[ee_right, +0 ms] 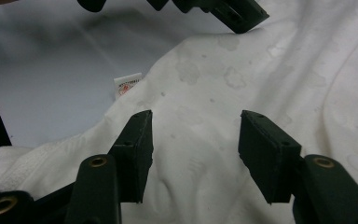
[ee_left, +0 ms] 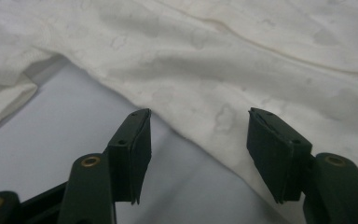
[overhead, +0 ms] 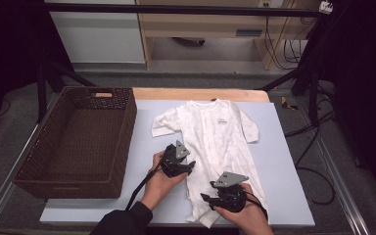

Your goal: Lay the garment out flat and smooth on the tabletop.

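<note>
While the white baby romper (overhead: 215, 142) lies spread flat on the pale blue mat (overhead: 284, 166), collar toward the far edge and legs toward the person, both grippers sit low over its lower half. Held at the garment's left side seam, the left gripper (overhead: 192, 165) has its jaws spread wide, and its own view shows them straddling the fabric edge where cloth meets mat. Nearer the person, the right gripper (overhead: 204, 198) hovers over the leg part, jaws likewise apart with nothing pinched, white cloth between them. A small care label (ee_right: 127, 84) pokes out from the romper's edge. Left of the mat stands a brown wicker basket (overhead: 122, 147).
</note>
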`<state>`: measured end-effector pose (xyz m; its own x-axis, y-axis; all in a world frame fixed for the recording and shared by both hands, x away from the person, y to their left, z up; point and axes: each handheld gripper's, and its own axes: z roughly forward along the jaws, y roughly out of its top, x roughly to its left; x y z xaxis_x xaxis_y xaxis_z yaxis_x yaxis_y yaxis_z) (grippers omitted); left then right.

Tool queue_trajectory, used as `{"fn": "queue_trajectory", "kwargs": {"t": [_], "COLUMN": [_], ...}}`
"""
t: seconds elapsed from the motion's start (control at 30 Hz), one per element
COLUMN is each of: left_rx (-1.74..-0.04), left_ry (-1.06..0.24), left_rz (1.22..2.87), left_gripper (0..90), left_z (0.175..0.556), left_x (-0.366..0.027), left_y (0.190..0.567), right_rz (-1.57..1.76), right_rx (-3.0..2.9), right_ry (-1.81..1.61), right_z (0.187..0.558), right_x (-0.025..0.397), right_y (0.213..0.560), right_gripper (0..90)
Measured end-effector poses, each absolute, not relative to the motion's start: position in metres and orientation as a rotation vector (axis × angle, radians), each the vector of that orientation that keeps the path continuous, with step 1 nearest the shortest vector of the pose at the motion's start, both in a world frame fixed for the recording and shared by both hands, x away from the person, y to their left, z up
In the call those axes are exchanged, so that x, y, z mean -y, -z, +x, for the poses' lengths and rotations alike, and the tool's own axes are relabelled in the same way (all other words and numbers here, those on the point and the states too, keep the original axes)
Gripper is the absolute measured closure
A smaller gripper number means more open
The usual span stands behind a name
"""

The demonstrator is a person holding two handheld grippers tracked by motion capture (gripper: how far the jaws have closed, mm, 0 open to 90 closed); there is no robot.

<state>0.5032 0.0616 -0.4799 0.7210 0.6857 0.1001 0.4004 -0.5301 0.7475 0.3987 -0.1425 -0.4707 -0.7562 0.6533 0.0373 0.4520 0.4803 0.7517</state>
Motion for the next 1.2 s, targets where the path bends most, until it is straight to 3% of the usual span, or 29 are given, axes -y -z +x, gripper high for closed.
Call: {"fn": "queue_trajectory", "kwargs": {"t": [0.2, 0.3, 0.6, 0.97, 1.2], "left_rx": [-0.897, -0.878, -0.816, -0.813, -0.814], "left_ry": [-0.397, -0.424, -0.459, -0.579, -0.593], "left_rz": [2.123, 2.134, 2.165, 2.198, 2.192], "left_gripper": [41.3, 45.8, 88.2, 89.7, 88.9], "left_z": [0.514, 0.512, 0.506, 0.513, 0.517], "left_x": [-0.063, -0.061, -0.055, -0.075, -0.077], "left_y": [0.486, 0.486, 0.485, 0.481, 0.484], "right_rz": [0.957, 0.976, 0.951, 0.84, 0.877], "right_rx": [-2.455, -2.437, -2.459, -2.551, -2.505], "right_ry": [-1.147, -1.156, -1.16, -1.104, -1.119], "right_z": [0.4, 0.402, 0.399, 0.391, 0.389], "right_x": [0.14, 0.14, 0.127, 0.093, 0.114], "right_y": [0.472, 0.471, 0.47, 0.474, 0.467], "right_gripper": [42.0, 41.6, 42.5, 45.2, 47.9]}}
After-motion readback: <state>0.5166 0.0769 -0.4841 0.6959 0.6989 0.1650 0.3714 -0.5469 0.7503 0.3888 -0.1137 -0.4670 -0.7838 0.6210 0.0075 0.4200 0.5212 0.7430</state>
